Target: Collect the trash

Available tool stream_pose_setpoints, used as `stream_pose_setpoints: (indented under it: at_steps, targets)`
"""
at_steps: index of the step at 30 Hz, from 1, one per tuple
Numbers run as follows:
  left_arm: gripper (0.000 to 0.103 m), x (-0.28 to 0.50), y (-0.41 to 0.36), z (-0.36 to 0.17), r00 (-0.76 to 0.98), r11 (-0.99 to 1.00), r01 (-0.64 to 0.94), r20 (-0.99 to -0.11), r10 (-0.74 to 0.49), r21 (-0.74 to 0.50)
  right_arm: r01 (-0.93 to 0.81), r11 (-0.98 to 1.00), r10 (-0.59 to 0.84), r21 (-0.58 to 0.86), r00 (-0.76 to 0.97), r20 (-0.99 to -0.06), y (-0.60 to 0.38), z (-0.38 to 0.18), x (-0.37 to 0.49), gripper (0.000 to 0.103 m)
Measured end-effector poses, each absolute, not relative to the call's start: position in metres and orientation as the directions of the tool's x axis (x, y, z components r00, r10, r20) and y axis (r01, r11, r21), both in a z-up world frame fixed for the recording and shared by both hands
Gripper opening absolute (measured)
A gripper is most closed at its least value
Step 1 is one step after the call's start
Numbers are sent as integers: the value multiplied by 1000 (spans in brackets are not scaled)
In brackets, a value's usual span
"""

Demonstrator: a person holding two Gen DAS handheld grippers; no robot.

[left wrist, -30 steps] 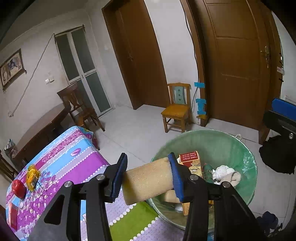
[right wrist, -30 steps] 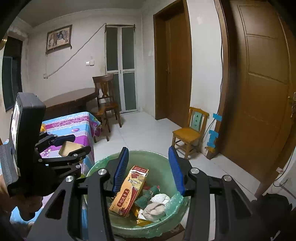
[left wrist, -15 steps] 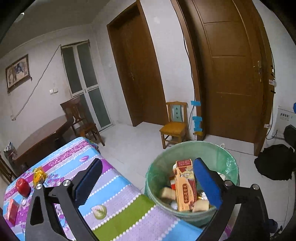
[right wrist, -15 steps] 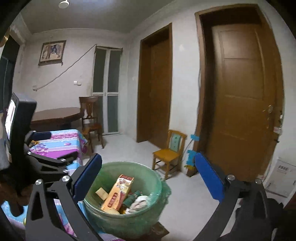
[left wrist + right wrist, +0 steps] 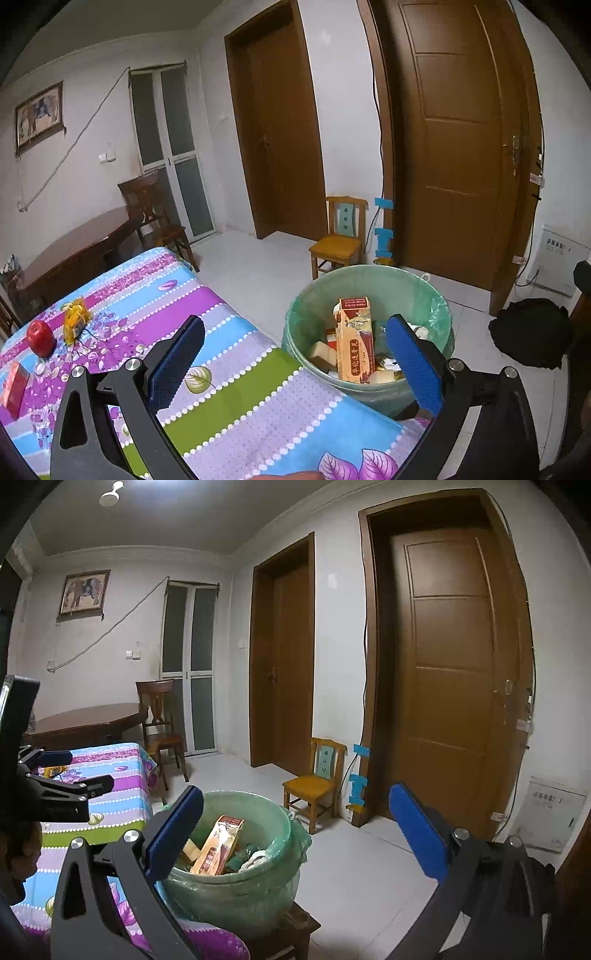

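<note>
Bin [image 5: 295, 325] holds carton [image 5: 354, 339], assorted trash.

The table [image 5: 258, 398] wears a striped floral cloth, spreading under and between the left fingers [image 5: 177, 363]. Out past the left-hand finger sit a red apple [image 5: 40, 338], a yellow wrapper [image 5: 75, 320] just beside it, and a red box [image 5: 14, 382] nearer the edge. Beyond the right-hand finger, off the table's corner, the green-lined bin [image 5: 306, 325] stands on a low wooden stool [image 5: 295, 928] on the white floor [image 5: 258, 273].
</note>
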State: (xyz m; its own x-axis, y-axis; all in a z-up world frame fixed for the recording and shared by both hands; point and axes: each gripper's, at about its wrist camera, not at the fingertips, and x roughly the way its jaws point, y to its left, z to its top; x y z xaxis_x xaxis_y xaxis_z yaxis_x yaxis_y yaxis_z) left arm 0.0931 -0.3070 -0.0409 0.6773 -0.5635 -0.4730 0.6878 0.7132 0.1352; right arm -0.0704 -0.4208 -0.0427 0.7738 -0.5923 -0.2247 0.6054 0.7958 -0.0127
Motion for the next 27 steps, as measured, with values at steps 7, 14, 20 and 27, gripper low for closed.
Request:
stream_pose_setpoints:
  at_steps: [7,14,20,27]
  targets:
    - [98,81,-309,-39,650,681,718,-489,-582,145,609,793,-595,-10,771,-226,-420,-44,-75,98]
    - [98,77,-310,-39,600,644,757,-502,-623,106,611,791,-597,-12,768,-233,-418,-47,-76,97]
    - [98,80,-310,-42,602,648,754,-509,-616,108,620,785,-604,-7,763,-230,-417,-49,-78,98]
    - [98,86,-308,-46,608,661,743,-524,-597,108,614,790,-598,-11,765,-237,-412,-50,-71,98]
